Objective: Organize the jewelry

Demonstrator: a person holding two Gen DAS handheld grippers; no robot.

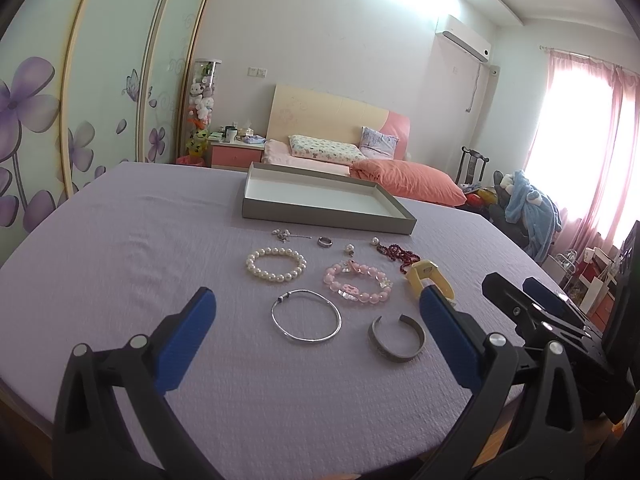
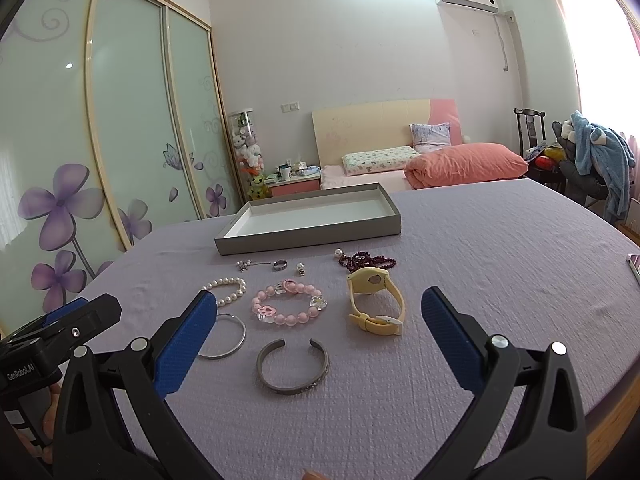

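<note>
Right wrist view: pink beaded bracelet (image 2: 289, 304), glossy.

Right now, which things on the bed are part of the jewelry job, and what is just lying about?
Job: pearl bracelet, pink bead bracelet, silver bangle, grey cuff, ring, dark red beads, yellow watch, grey tray.

Lying about: orange pillow, blue robe, nightstand mug.
</note>
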